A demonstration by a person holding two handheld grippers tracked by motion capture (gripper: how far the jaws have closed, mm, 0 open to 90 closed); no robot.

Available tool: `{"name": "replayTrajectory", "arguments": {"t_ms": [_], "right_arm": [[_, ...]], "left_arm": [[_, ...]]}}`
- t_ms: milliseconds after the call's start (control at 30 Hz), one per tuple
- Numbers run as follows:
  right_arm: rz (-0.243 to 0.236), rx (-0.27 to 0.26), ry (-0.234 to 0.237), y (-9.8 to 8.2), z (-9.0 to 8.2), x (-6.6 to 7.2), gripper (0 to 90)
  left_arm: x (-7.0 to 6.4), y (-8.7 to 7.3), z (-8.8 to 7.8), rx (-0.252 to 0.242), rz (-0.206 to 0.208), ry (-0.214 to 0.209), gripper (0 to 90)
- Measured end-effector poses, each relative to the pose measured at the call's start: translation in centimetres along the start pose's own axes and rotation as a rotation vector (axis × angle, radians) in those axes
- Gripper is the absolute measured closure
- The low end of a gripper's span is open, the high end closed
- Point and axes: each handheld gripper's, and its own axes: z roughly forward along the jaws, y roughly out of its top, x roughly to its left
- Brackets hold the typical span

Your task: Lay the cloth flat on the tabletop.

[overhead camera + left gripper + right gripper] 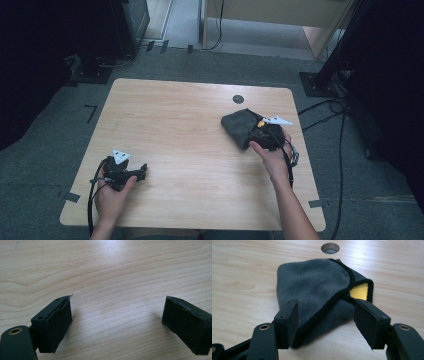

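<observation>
A dark grey cloth (pixel 239 126) lies folded on the right side of the wooden table (pixel 190 125), with a yellow patch (pixel 360 291) showing under its turned-over corner. My right gripper (pixel 256 132) is at the cloth's near edge. In the right gripper view the jaws (pixel 325 315) stand apart on either side of the cloth's (pixel 312 287) near fold, without visibly squeezing it. My left gripper (pixel 142 170) rests low at the table's near left. It is open (pixel 117 322), with bare wood between its pads.
A small round hole (pixel 238 99) sits in the table just beyond the cloth, also seen as a dark hole (pixel 330 248) at the top of the right gripper view. Cables and dark stands line the floor to the right and behind.
</observation>
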Motion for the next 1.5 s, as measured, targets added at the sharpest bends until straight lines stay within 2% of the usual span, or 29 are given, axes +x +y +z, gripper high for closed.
{"name": "replayTrajectory", "arguments": {"t_ms": [167,267,333,400,500,533,700,733,767,833,900,933,967,1000,1067,1100,1133,1167,1200,1267,1300,1333,1400,1433,1467,1500], "right_arm": [[0.02,0.062,-0.018,0.3,2.7,-0.1,39.1],[0.036,0.101,-0.012,-0.3,4.2,-0.2,48.4],[0.042,0.107,-0.004,-0.7,4.7,-0.2,54.4],[0.036,0.096,0.005,-1.1,4.9,-0.3,62.4],[0.022,0.078,0.035,-1.3,4.8,-0.5,80.9],[0.013,0.066,0.039,-1.3,4.6,-0.5,84.6],[-0.034,0.017,0.079,-1.1,3.5,-0.1,87.2],[-0.058,-0.013,0.109,-1.1,2.8,0.6,87.3],[-0.071,-0.022,0.119,-1.2,2.6,0.9,87.4],[-0.099,-0.046,0.148,-1.2,1.9,1.8,87.5],[-0.124,-0.073,0.178,-1.2,1.3,2.9,87.6],[-0.124,-0.073,0.178,-1.2,1.3,2.9,87.6],[-0.135,-0.082,0.192,-1.2,1.0,3.5,87.7],[-0.163,-0.104,0.229,-1.2,0.3,4.8,87.8],[-0.174,-0.109,0.238,-1.2,0.1,5.2,87.8],[-0.203,-0.126,0.271,-1.1,-0.6,6.6,87.8],[-0.211,-0.132,0.284,-1.1,-0.9,7.0,87.8],[-0.211,-0.132,0.284,-1.1,-0.9,7.0,87.8],[-0.225,-0.152,0.317,-1.1,-1.6,8.3,87.8],[-0.236,-0.162,0.344,-1.1,-2.1,9.2,87.8],[-0.236,-0.162,0.344,-1.1,-2.1,9.2,87.8],[-0.255,-0.169,0.394,-1.2,-2.7,10.4,87.7],[-0.275,-0.16,0.469,-1.4,-3.1,11.4,85.9],[-0.275,-0.16,0.469,-1.4,-3.1,11.4,85.9],[-0.278,-0.162,0.543,-1.6,-3.5,12.0,76.7],[-0.278,-0.162,0.543,-1.6,-3.5,12.0,76.7]], "left_arm": [[0.0,0.0,0.0,0.0,-0.001,0.0,8.8],[0.1,0.0,-0.1,-0.003,-0.011,-0.003,8.8],[0.1,-0.1,-0.1,-0.002,-0.012,-0.001,8.8],[-0.1,-0.1,-0.1,0.0,-0.009,0.01,8.7],[-0.1,-0.1,-0.1,0.0,-0.013,0.013,8.7],[-0.1,-0.1,-0.1,0.0,-0.013,0.013,8.7],[0.1,-0.2,-0.6,0.019,-0.025,0.028,8.8],[0.0,-0.1,-1.0,0.007,-0.064,0.011,9.3],[-0.1,0.0,-1.4,-0.02,-0.088,-0.022,10.4],[-0.5,0.4,-2.1,-0.057,-0.098,-0.041,13.7],[-1.0,0.9,-2.5,-0.076,-0.094,-0.055,13.7],[-1.0,0.9,-2.5,-0.076,-0.094,-0.055,13.7],[-1.5,1.4,-2.6,-0.086,-0.083,-0.064,13.7],[-2.1,2.1,-2.8,-0.095,-0.062,-0.075,13.7],[-2.5,2.7,-2.8,-0.1,-0.052,-0.089,13.7],[-3.3,3.4,-2.8,-0.109,-0.036,-0.104,13.8],[-3.9,4.0,-2.8,-0.115,-0.022,-0.116,13.8],[-3.9,4.0,-2.8,-0.115,-0.022,-0.116,13.8],[-4.8,4.7,-2.9,-0.125,-0.003,-0.136,13.8],[-6.0,5.5,-2.9,-0.137,0.027,-0.156,13.7],[-6.0,5.5,-2.9,-0.137,0.027,-0.156,13.7],[-6.8,6.3,-3.0,-0.152,0.05,-0.178,13.7],[-7.4,6.8,-3.1,-0.168,0.058,-0.197,13.8],[-7.4,6.8,-3.1,-0.168,0.058,-0.197,13.8],[-7.8,7.4,-3.1,-0.182,0.064,-0.22,13.8],[-7.8,7.4,-3.1,-0.182,0.064,-0.22,13.8]]}}
